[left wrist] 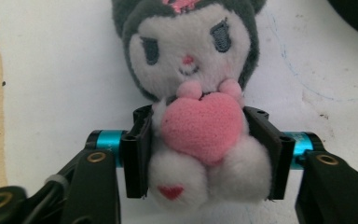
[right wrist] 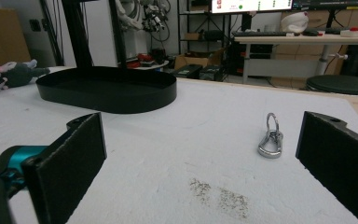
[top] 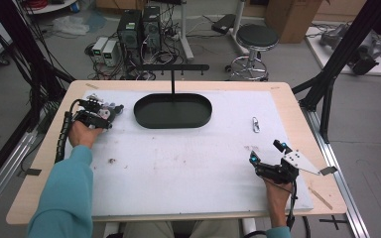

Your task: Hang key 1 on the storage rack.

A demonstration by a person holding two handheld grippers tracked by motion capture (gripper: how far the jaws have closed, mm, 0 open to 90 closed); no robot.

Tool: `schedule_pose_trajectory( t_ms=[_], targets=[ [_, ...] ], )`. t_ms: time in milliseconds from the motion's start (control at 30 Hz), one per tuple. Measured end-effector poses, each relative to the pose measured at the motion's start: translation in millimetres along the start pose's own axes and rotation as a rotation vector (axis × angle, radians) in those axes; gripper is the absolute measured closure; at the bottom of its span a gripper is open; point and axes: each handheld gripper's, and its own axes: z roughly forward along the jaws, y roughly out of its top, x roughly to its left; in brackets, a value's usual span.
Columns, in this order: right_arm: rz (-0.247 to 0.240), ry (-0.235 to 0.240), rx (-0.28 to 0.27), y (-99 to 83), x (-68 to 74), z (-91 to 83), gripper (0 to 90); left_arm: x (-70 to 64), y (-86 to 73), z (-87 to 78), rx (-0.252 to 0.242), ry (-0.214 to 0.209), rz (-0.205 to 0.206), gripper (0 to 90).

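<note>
While clamped on both flanks of a plush toy [left wrist: 198, 140] at the desk's [top: 178, 158] far left corner, left gripper [left wrist: 205, 154] rests low on the white mat. Right gripper [right wrist: 200, 158], jaws wide apart, near a metal clip [right wrist: 270, 137]; black tray [right wrist: 107, 88] beyond.

The plush toy [top: 110, 109] lies left of the tray [top: 172, 110], the carabiner [top: 255, 124] seemingly to its right.
</note>
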Motion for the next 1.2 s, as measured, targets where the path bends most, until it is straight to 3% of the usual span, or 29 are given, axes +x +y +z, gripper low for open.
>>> schedule_pose_trajectory(
  t_ms=[400,600,833,1100,1200],
  targets=[
    [-0.003,0.001,-0.001,-0.1,-0.1,-0.2,0.8,0.6,-4.9,-3.7,-0.04,-0.007,0.041,53.2],
    [0.0,-0.001,-0.001,0.0,0.0,-0.1,0.8,1.8,-3.8,-10.5,-0.09,-0.021,0.045,53.8],
    [0.001,0.0,-0.002,0.0,0.1,-0.1,0.8,5.9,-3.3,-21.2,-0.151,-0.059,0.046,53.8],
    [-0.001,-0.002,-0.001,0.0,0.1,-0.1,0.8,6.2,-1.8,-33.7,-0.223,-0.142,0.059,53.8],
    [-0.003,-0.002,0.0,-0.1,0.1,-0.2,0.8,5.0,-1.1,-36.4,-0.236,-0.149,0.065,53.8]
  ],
)
